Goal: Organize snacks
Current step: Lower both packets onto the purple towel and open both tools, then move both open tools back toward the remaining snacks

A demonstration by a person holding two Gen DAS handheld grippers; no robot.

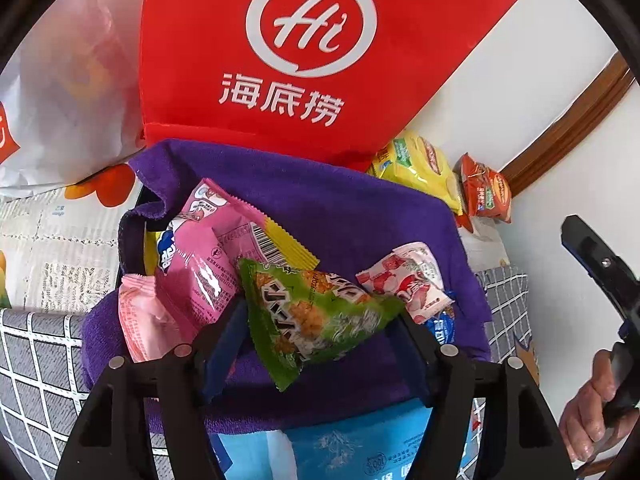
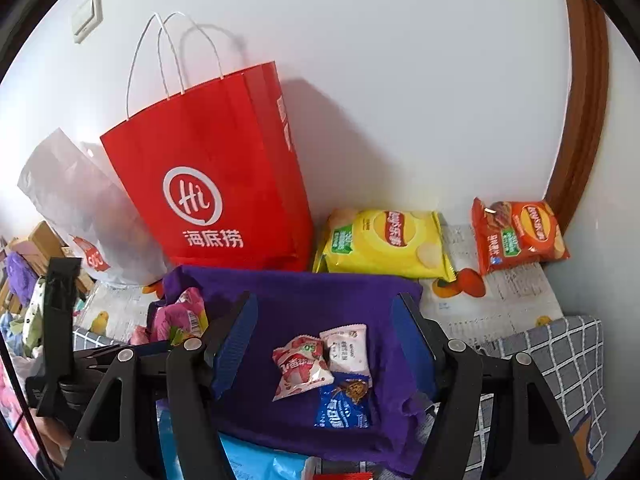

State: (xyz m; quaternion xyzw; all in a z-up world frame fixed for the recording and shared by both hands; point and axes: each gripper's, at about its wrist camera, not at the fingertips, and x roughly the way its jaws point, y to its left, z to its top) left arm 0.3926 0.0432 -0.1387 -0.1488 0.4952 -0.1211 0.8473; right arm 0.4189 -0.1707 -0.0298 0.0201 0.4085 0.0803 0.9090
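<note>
Here, snacks lie sorted on a purple cloth (image 2: 304, 300) spread at the foot of a white wall. Counted from the right wrist view: three small packets sit together at the cloth's near middle, a red-and-white packet (image 2: 300, 366), a white packet (image 2: 348, 350) touching it on the right, and a blue packet (image 2: 344, 406) just nearer. A pile of pink packets (image 2: 180, 316) gathers at the cloth's left edge; how many it holds cannot be told from this view. Two chip bags lie beyond the cloth against the wall, a yellow bag (image 2: 384, 242) and, apart to its right, an orange bag (image 2: 518, 234). One red paper bag (image 2: 208, 176) stands at the cloth's far edge, with one white plastic bag (image 2: 80, 208) leaning to its left.

The left gripper (image 1: 320, 320) stands about half open over the pile, and a green packet (image 1: 312, 312) hangs tilted between its fingers; whether the pads press on it or merely flank it cannot be told. Behind that packet lie at least two pink packets and a yellow-edged one (image 1: 288, 246).

The right gripper (image 2: 324, 340) stands about half open above the three small packets, holding nothing and touching none of them. A hand (image 1: 588, 408) grips its handle at the right edge of the left wrist view.
</note>
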